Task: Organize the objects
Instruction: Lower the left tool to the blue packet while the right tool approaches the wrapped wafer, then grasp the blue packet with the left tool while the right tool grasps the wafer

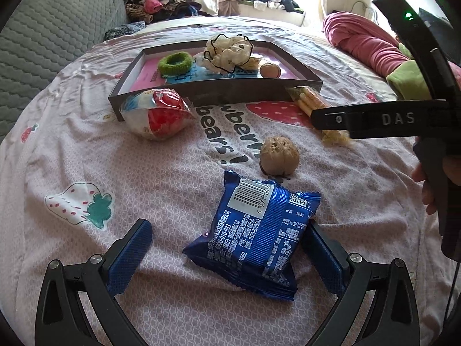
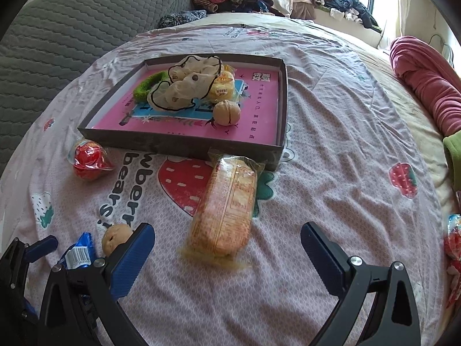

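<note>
A dark shallow box (image 1: 201, 93) (image 2: 184, 144) with a pink bottom lies on the bed and holds a green hair tie (image 1: 175, 63), a cream scrunchie (image 2: 187, 86), a walnut (image 2: 226, 113) and a yellow snack pack (image 2: 222, 85). My left gripper (image 1: 227, 232) is open around a blue snack packet (image 1: 253, 242) on the sheet. A loose walnut (image 1: 279, 155) lies just beyond it. My right gripper (image 2: 227, 242) is open, with a yellow cracker pack (image 2: 227, 204) lying between and ahead of its fingers. A red-and-white snack bag (image 1: 158, 114) (image 2: 90, 160) lies by the box's near left corner.
The bed has a pink strawberry-print sheet (image 2: 331, 132). A grey quilted headboard (image 1: 49, 37) is at the left. A rolled pink blanket (image 2: 426, 83) lies at the right. Piled clothes (image 1: 161, 0) sit behind the bed. Another red snack bag (image 2: 453, 242) shows at the right edge.
</note>
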Tool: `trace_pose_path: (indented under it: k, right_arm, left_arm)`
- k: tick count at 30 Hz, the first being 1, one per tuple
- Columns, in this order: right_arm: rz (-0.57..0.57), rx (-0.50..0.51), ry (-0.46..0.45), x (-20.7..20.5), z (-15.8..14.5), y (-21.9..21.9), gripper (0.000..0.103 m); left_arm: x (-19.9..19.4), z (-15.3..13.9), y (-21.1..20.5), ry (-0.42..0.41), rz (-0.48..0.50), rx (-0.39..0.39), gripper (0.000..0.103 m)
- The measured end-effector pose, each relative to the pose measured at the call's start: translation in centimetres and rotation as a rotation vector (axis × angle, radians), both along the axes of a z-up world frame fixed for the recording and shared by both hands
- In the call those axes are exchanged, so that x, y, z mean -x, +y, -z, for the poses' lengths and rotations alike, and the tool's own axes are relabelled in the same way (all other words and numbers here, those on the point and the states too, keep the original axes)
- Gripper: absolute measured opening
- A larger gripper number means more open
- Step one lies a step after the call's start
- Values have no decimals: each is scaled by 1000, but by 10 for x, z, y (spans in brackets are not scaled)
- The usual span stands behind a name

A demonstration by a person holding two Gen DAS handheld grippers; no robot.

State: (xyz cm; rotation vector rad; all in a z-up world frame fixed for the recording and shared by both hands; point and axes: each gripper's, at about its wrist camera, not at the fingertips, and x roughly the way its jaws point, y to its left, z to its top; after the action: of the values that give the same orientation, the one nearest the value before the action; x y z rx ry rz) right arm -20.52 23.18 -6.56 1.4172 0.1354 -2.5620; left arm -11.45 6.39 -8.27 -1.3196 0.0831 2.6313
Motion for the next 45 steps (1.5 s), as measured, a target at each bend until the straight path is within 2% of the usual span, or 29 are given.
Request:
trace_pose_path:
  k: [18,21,24,26,31,35,37,39,45]
  right_arm:
    - [15,15,-25,17,17,-3,102]
    - [14,22,-31,18,19,-3,93]
    - [10,24,-38,19,20,-4,90]
    - [8,23,-40,20,21,-4,83]
    - [-2,17,-38,19,21,-7,72]
    - [-10,19,-41,18,21,-10,61]
    - [-18,12,-41,17,21,-13,58]
    - [-25,13,-42,16,20,-14,50]
    - [-40,20,-43,11,17,-16,45]
  left_arm:
    - [5,2,-2,-11,-2,-18,102]
    - [5,3,-2,-11,-1,-17,102]
    - [4,2,-1,-9,11,-21,96]
    - [2,0,0,-4,21,-19,93]
    - [0,-2,5,-3,54,-34,76]
    - [-1,-3,5,-5,65,-48,70]
    - [-1,-4,4,-3,69,-61,63]
    - [-1,-5,5,-2,75,-67,58]
    - [-2,-8,3,-7,84,-86,53]
